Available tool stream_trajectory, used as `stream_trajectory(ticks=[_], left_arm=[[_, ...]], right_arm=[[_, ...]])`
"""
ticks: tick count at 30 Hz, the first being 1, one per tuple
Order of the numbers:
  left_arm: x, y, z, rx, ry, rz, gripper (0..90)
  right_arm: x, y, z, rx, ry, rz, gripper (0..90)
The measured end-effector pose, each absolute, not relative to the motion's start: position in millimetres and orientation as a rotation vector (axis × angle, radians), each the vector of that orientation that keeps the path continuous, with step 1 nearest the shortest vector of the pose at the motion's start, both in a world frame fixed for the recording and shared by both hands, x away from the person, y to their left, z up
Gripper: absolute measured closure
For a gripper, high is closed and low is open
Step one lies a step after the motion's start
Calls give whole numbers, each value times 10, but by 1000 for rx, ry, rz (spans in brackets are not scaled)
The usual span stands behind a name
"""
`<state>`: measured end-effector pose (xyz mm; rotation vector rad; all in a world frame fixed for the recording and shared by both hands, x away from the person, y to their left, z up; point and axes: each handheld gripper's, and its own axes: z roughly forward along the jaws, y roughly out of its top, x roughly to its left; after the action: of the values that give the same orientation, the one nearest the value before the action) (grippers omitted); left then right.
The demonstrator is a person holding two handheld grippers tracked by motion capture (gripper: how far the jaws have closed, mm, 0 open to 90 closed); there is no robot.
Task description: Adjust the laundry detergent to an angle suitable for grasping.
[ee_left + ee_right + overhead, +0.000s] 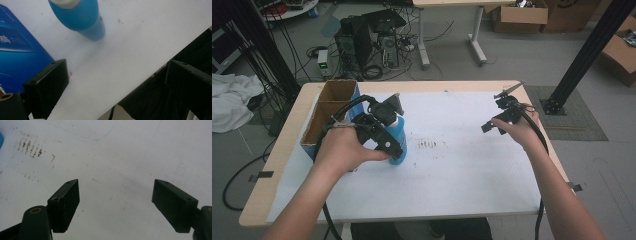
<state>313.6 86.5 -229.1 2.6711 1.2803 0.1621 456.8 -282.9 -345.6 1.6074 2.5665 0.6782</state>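
Observation:
A blue bottle point(400, 134) with a white band point(77, 17) stands on the white sheet point(462, 165), left of the middle and next to the box. My left gripper point(384, 131) is held over and against the bottle in the high view. In the left gripper view the left gripper point(117, 77) is open, the bottle lies ahead of the jaws, and nothing is between them. My right gripper point(498, 112) hovers near the table's right edge. The right gripper point(115, 197) is open above bare sheet.
A cardboard box point(329, 107) with two compartments and a blue side point(15, 47) stands at the table's left edge. Brown smudges point(427, 145) point(30, 146) mark the middle of the sheet. A black post point(584, 55) stands on the floor beyond the right corner.

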Motion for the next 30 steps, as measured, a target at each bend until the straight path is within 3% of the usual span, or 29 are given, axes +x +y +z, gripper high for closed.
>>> stream_trajectory(ticks=[30], left_arm=[[3143,840,-2281,2655,1292,154,60]], right_arm=[[4552,-2860,-3443,1604,2564,680,226]])
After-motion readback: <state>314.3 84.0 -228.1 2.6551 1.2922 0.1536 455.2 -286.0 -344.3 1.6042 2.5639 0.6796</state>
